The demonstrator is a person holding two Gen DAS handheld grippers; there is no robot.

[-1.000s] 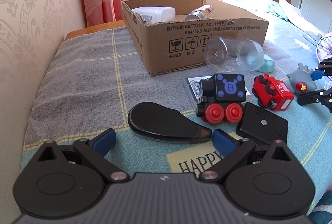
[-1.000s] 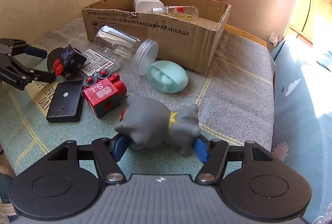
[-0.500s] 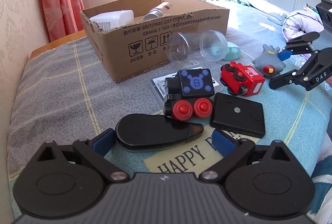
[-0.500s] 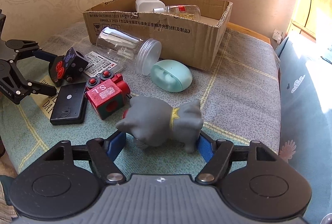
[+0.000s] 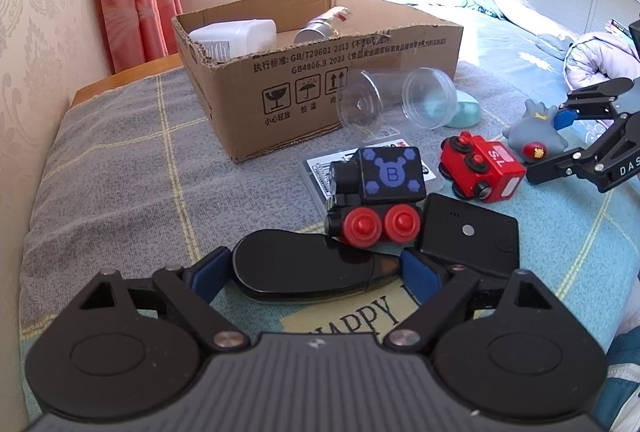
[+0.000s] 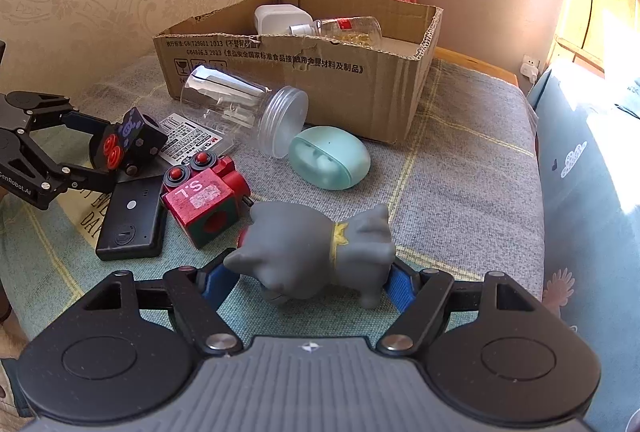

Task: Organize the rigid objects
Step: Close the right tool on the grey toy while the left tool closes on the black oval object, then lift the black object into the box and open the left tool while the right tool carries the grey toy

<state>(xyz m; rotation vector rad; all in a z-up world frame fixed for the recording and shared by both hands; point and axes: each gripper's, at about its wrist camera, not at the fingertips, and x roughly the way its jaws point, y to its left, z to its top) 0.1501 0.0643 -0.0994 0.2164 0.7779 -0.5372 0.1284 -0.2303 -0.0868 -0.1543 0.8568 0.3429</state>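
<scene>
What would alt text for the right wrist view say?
The right tongs grip a grey cat figurine on a bedspread. Beyond lie a red toy train car, a black power bank, a mint case, a clear jar and a cardboard box.

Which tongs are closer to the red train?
Right. The right tongs grip the grey cat toy beside the red train; the left tongs sit farther off, around the black oval case.

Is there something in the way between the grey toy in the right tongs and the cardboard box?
Yes. Between the grey toy and the cardboard box lie a mint case and a clear jar, both close before the box's front wall.
</scene>
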